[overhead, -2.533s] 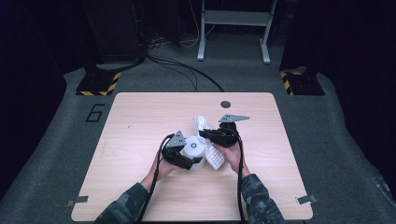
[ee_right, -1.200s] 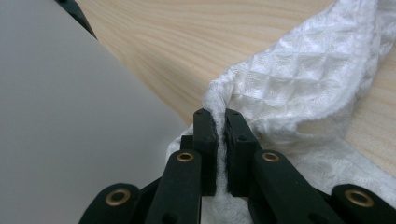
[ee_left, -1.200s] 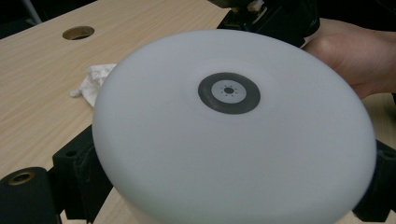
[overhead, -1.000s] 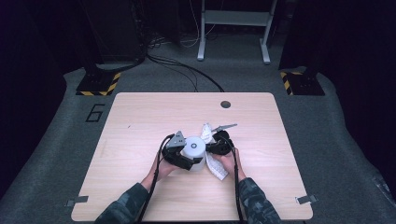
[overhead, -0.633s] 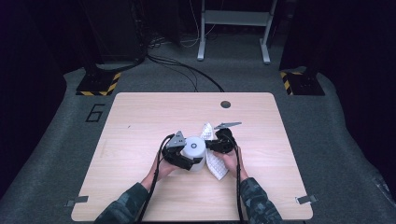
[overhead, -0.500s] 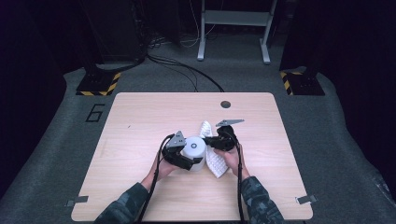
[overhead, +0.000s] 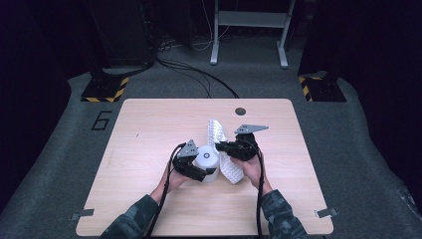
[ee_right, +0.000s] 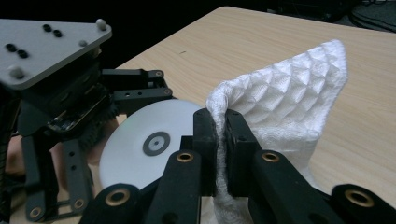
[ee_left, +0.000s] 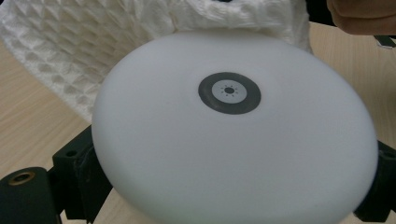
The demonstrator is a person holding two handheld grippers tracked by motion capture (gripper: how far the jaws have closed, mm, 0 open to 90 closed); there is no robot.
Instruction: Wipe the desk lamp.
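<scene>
A white round container (overhead: 208, 158), with a dark ring mark on its flat face (ee_left: 229, 92), sits near the middle of the table (overhead: 149, 124). My left gripper (overhead: 203, 167) (ee_left: 229, 186) is shut on it, one jaw on each side. A white waffle-textured cloth (overhead: 219, 132) (ee_right: 289, 93) (ee_left: 70, 46) rises just behind and to the right of the container. My right gripper (overhead: 222, 147) (ee_right: 220, 126) is shut on a fold of the cloth and holds it off the table beside the container (ee_right: 140, 149). The cloth's lower end (overhead: 233, 172) rests on the wood.
A small dark round hole (overhead: 240, 111) lies in the tabletop near its far edge. Beyond the table are cables (overhead: 199, 74), a metal stand (overhead: 249, 30) and yellow-black striped feet (overhead: 104, 92) on the grey floor. Bare wood lies to the left and right of the hands.
The right gripper has risen with the cloth, so the fold stands higher beside the container. The left gripper and the container have stayed in place.
</scene>
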